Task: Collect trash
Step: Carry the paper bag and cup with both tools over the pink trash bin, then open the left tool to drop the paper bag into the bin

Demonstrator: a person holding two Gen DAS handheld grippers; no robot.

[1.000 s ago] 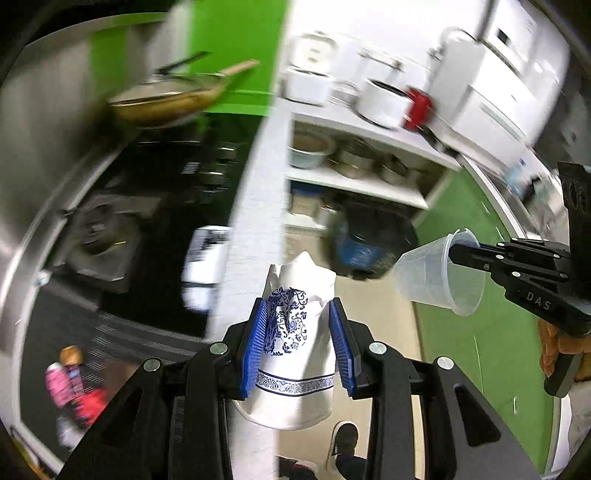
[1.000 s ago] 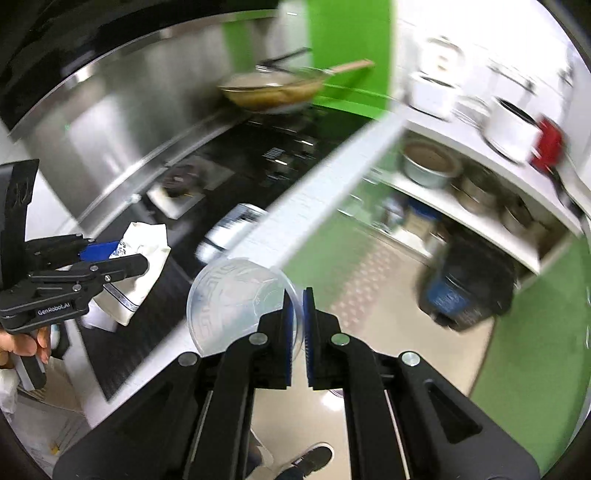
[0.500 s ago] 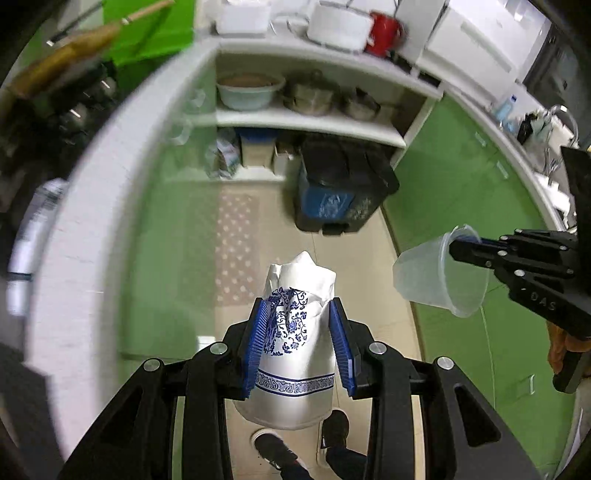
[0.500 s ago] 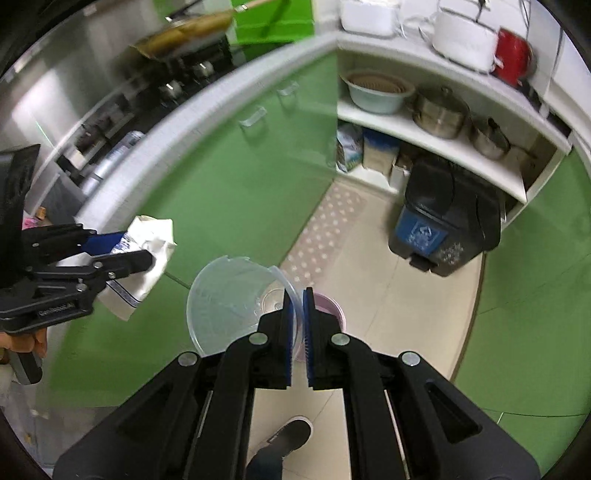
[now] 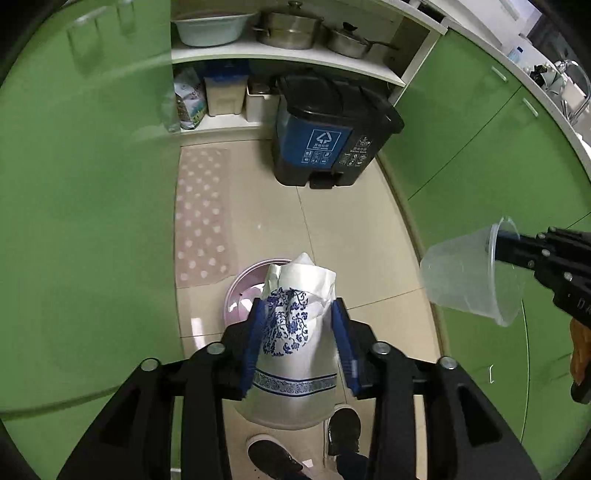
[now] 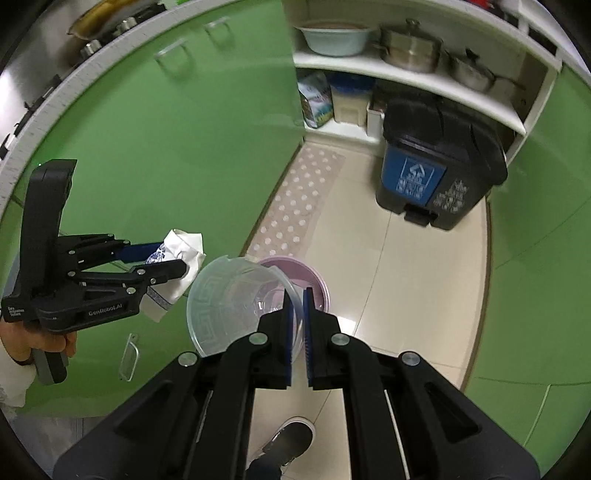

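Green cupboards ring the tiled floor. My left gripper [image 5: 298, 339] has just been opening; the paper bag [image 5: 295, 343] sits loose between its pads, above the pink bin [image 6: 317, 286]. My right gripper [image 6: 297, 325] pinches the clear cup [image 6: 232, 306] by its rim.

I see a white paper cup [image 5: 295, 354] with a smooth, blue-printed surface and crumpled paper at its mouth. The clear cup [image 5: 465, 280] looks like thin transparent plastic, glossy, with an embossed pattern on its base. The pink basin [image 6: 314, 284] reads as smooth plastic. The cabinet doors [image 5: 85, 206] are high-gloss green; the floor tiles [image 5: 347, 229] shine. The bin [image 5: 328, 129] is matt black plastic, the pots [image 5: 291, 29] brushed metal. My gripper frames are matt black.
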